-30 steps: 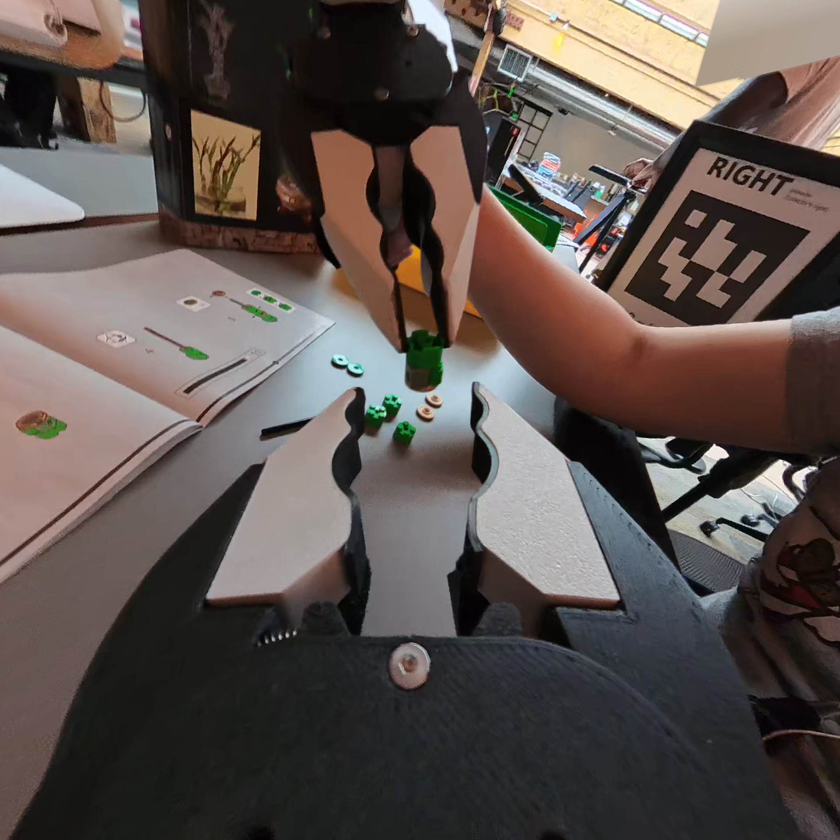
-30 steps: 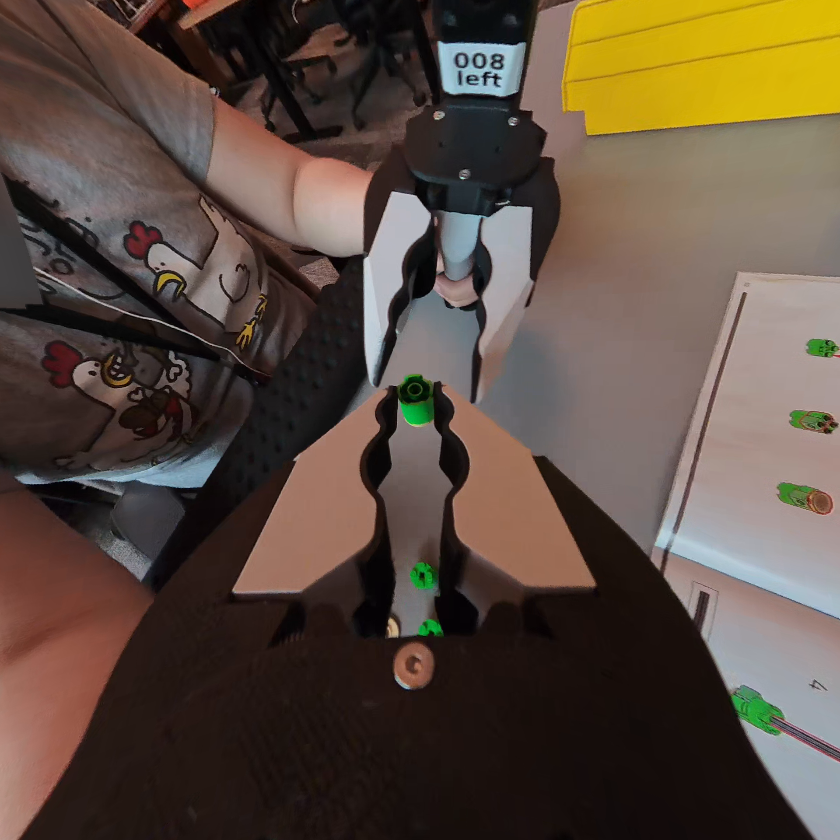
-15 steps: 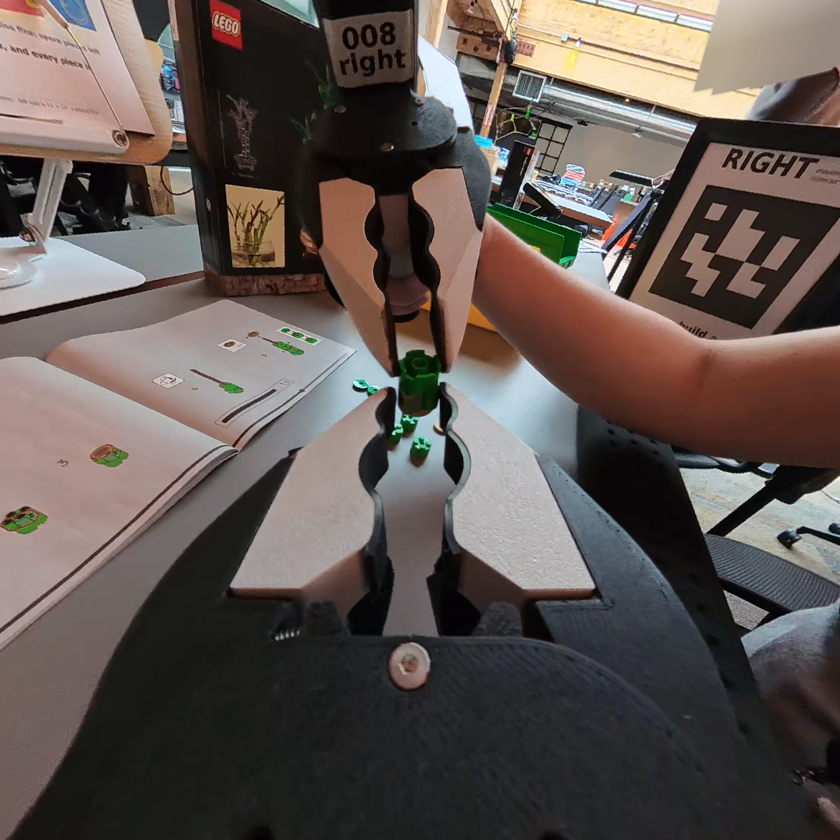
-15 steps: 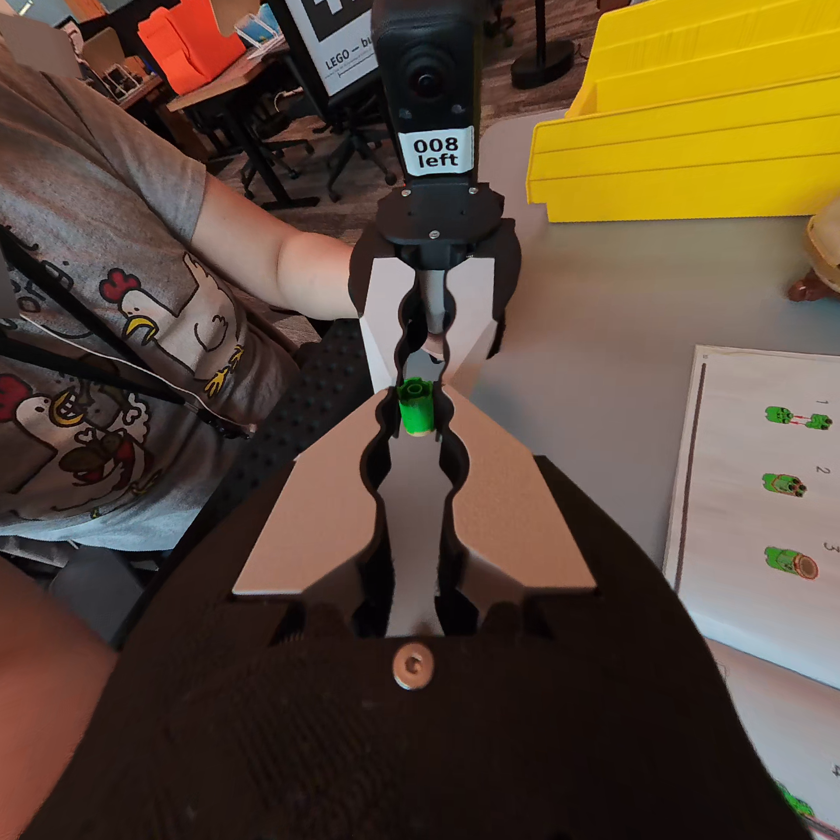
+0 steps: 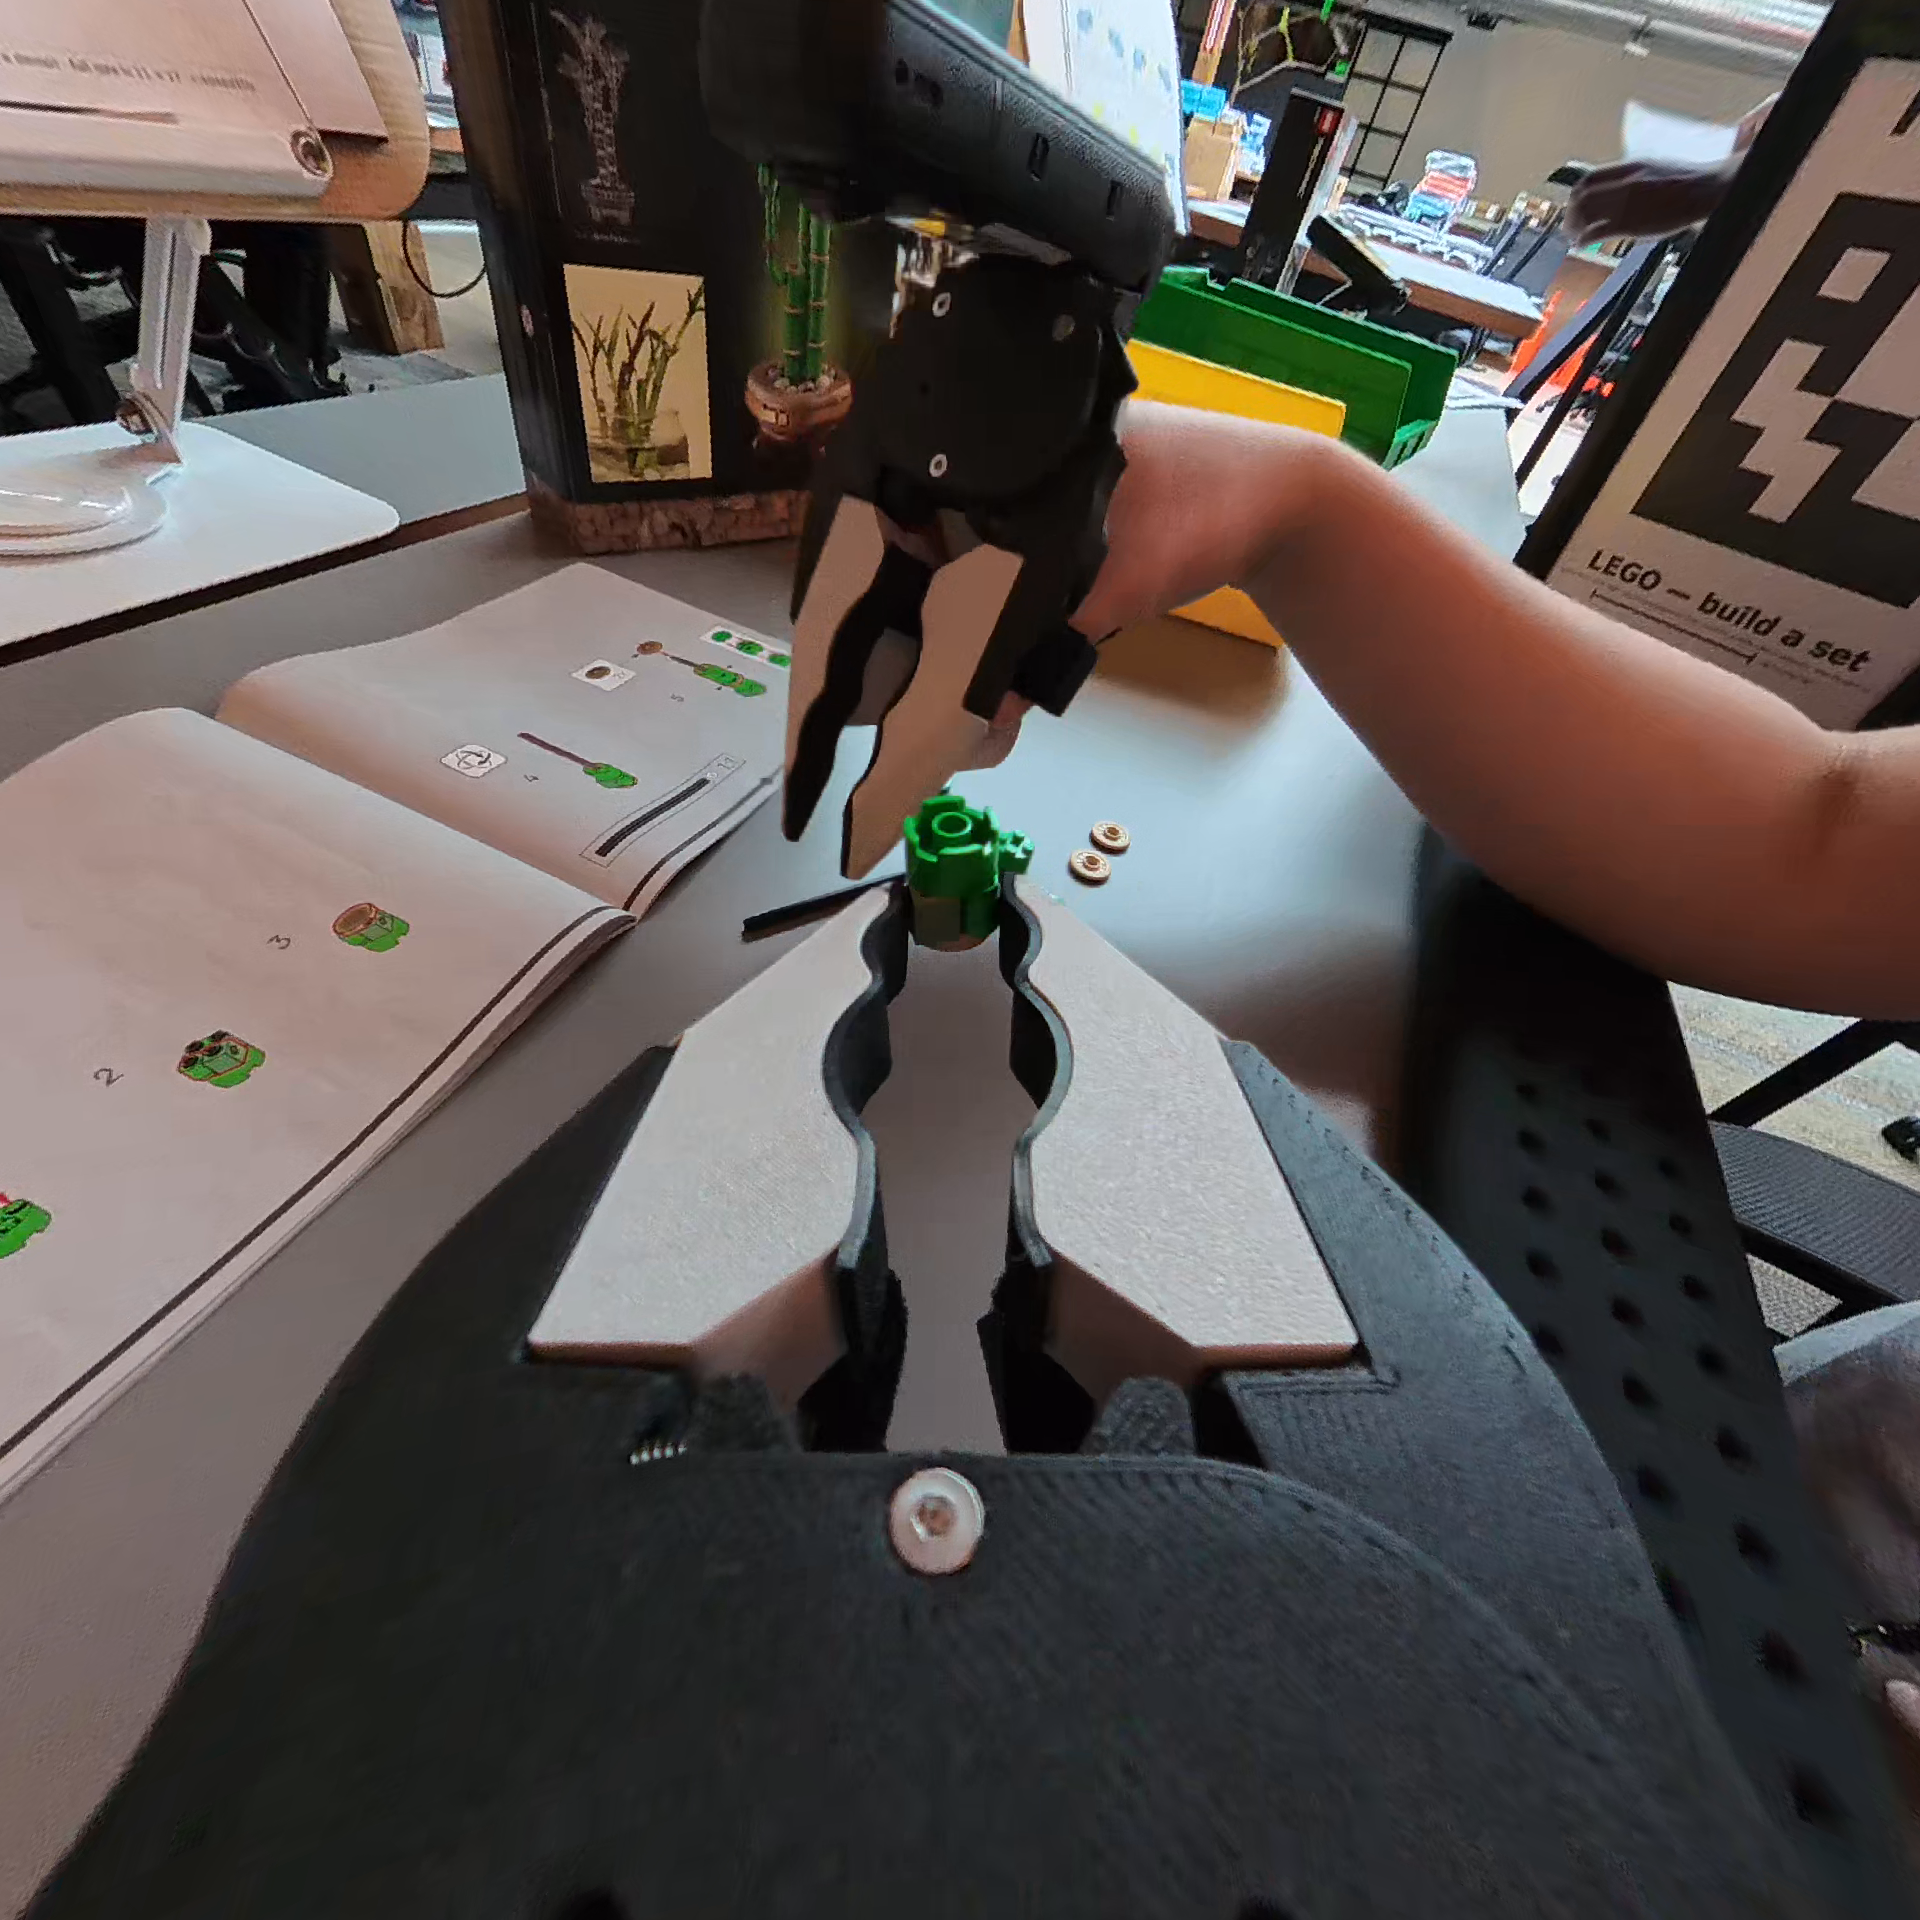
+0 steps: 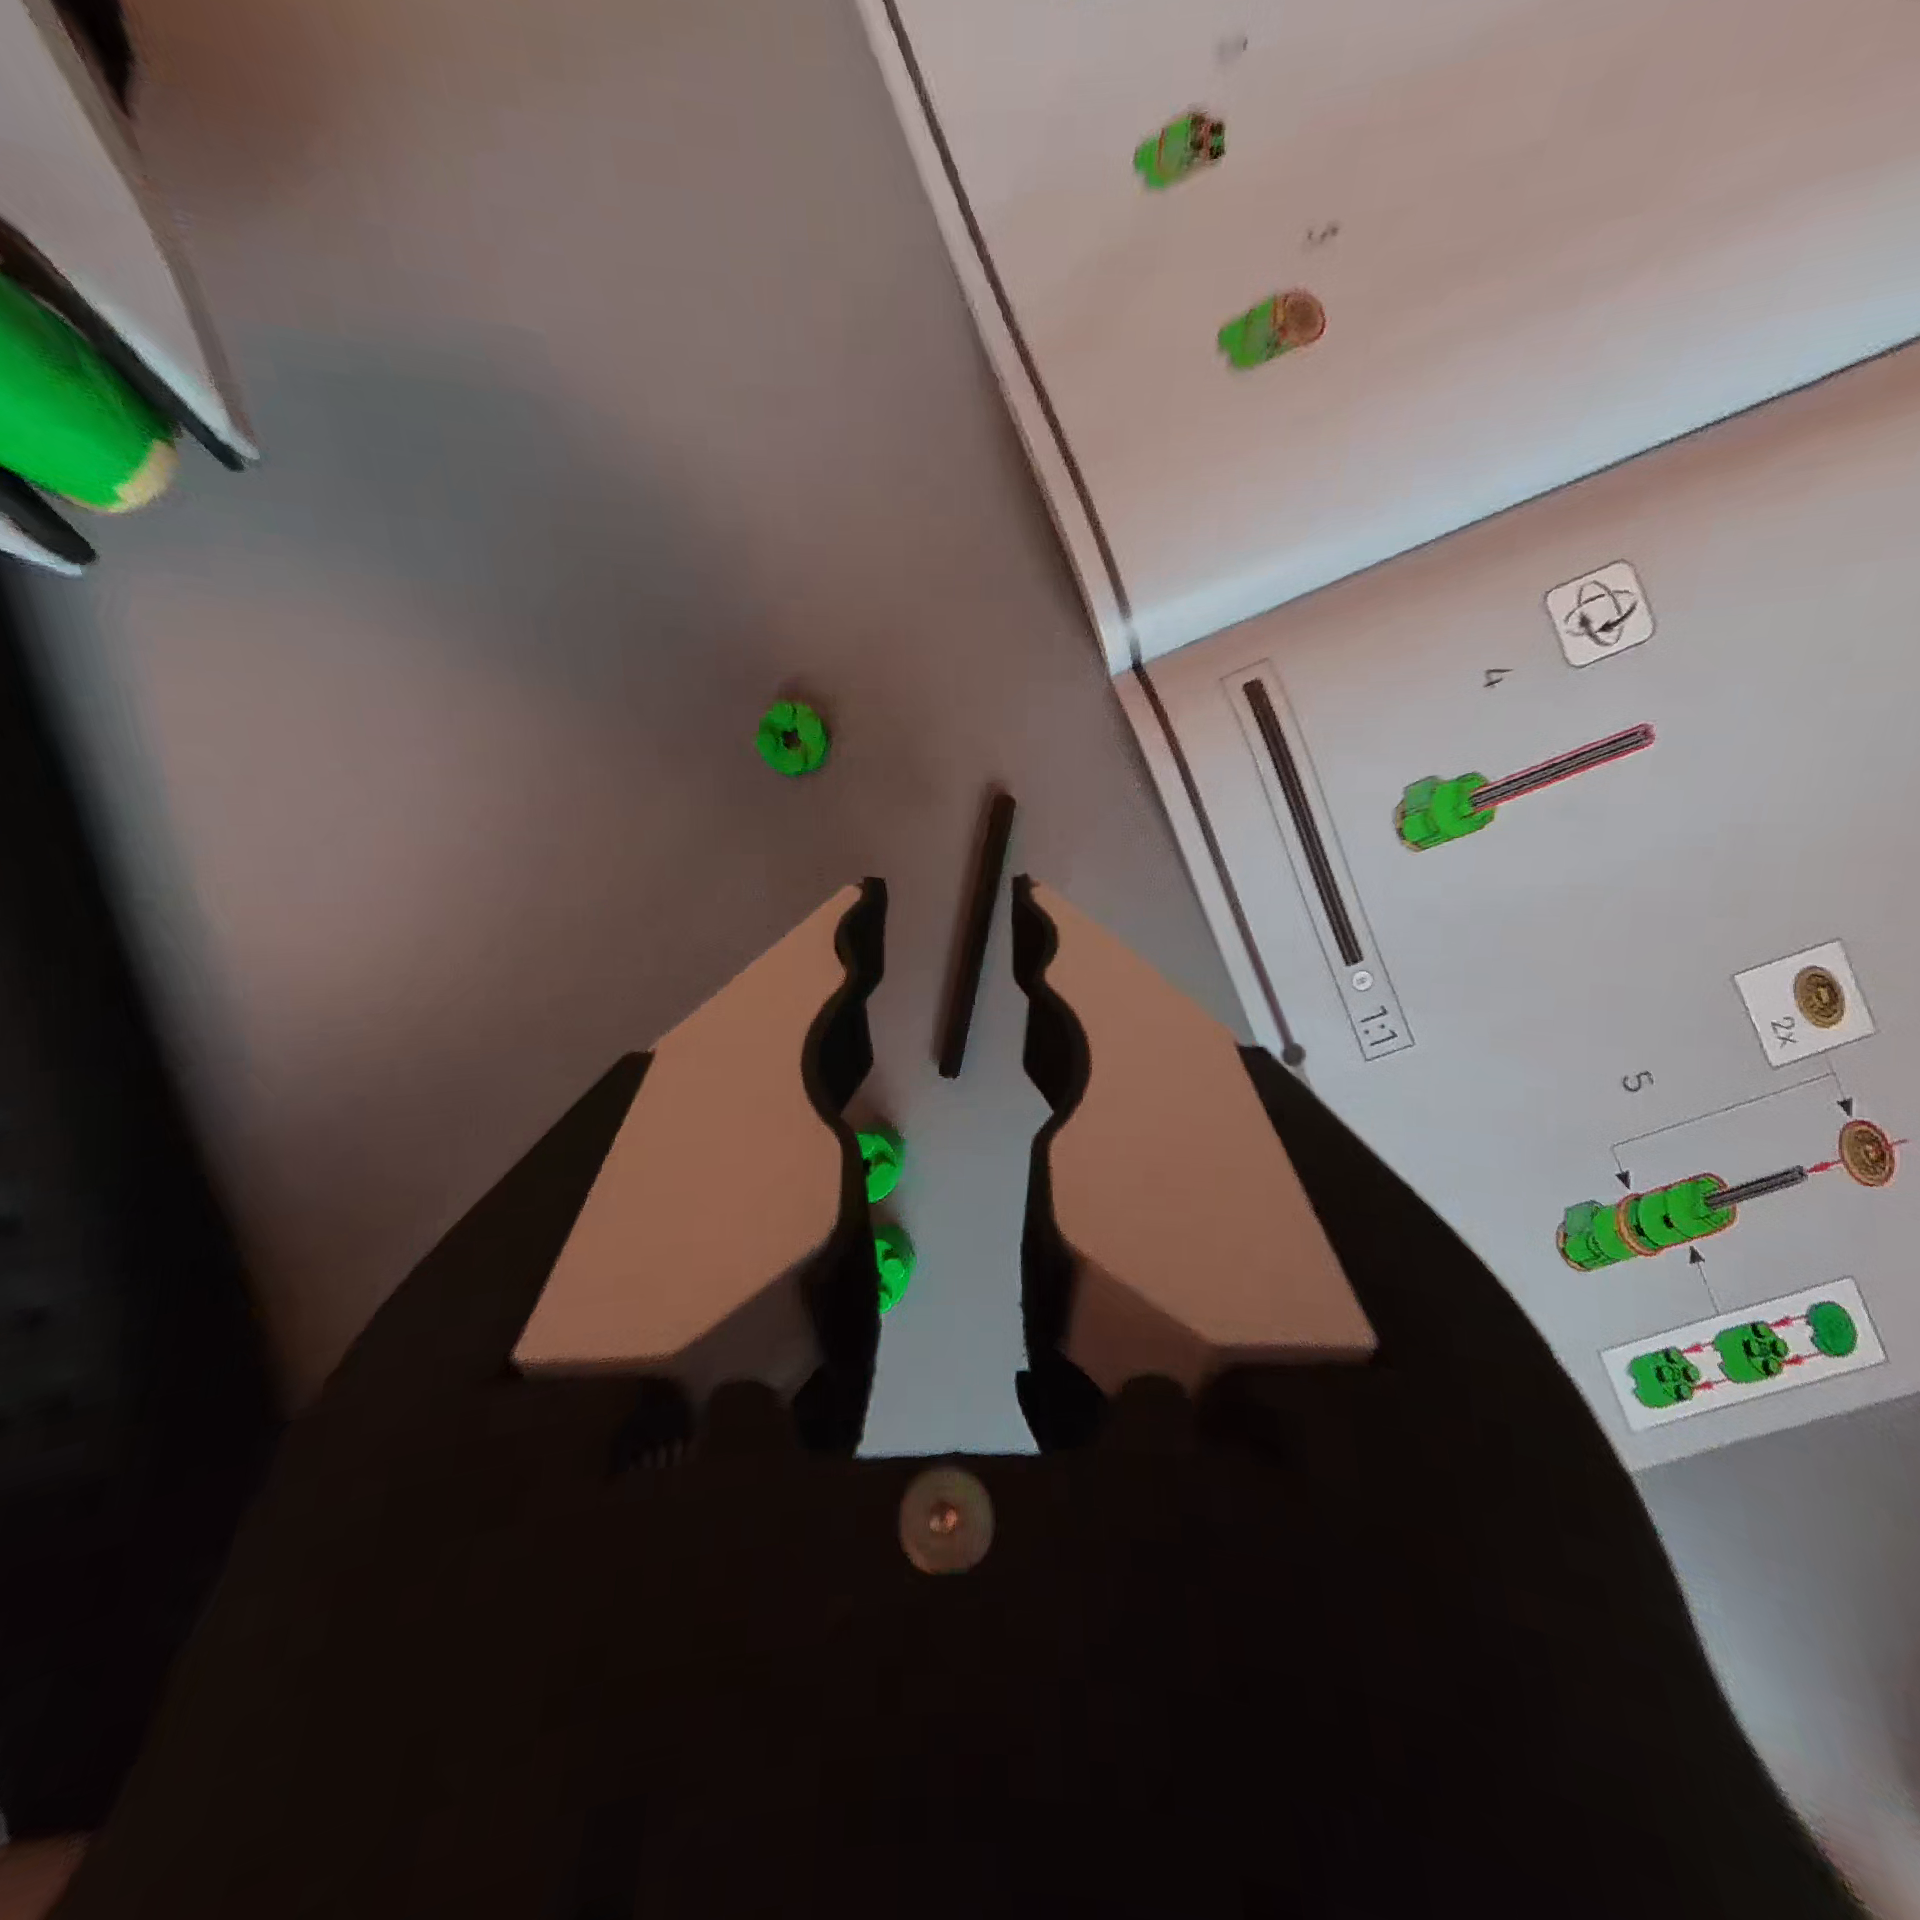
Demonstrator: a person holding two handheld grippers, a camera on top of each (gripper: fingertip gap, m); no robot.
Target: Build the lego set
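A grey surface point(image 5: 1226, 790) carries an open instruction booklet point(image 5: 312, 935) on the left, a dark product box point(image 5: 623, 312) standing behind it, and yellow point(image 5: 1236, 400) and green bins point(image 5: 1340, 353) farther back. A board with a black-and-white marker point(image 5: 1766, 416) leans at the right, beside a black mesh chair point(image 5: 1558, 1143). Behind lies an open workshop room with more desks.

The left hand-held gripper point(image 5: 951, 914) points forward just above the surface, pinching a stack of green round bricks point(image 5: 951, 878) with a tan base between its tips; the stack stands upright. The person's forearm point(image 5: 1507, 727) reaches in from the right, holding the right hand-held gripper point(image 5: 831, 842) tilted downward, its tips just left of the stack and apart from it. Its fingers stand slightly spread with nothing between them.

The left wrist view alone shows two tan round plates point(image 5: 1099, 850) lying on the surface just right of the stack. The right wrist view looks almost straight down: a thin black rod point(image 6: 977, 935) lies on the surface between the spread fingers point(image 6: 727, 1122), seemingly not gripped. A single green round brick point(image 6: 793, 738) sits ahead to the left, and two more green bricks point(image 6: 883, 1205) show partly hidden by the left finger. The held stack shows blurred at that view's left edge.
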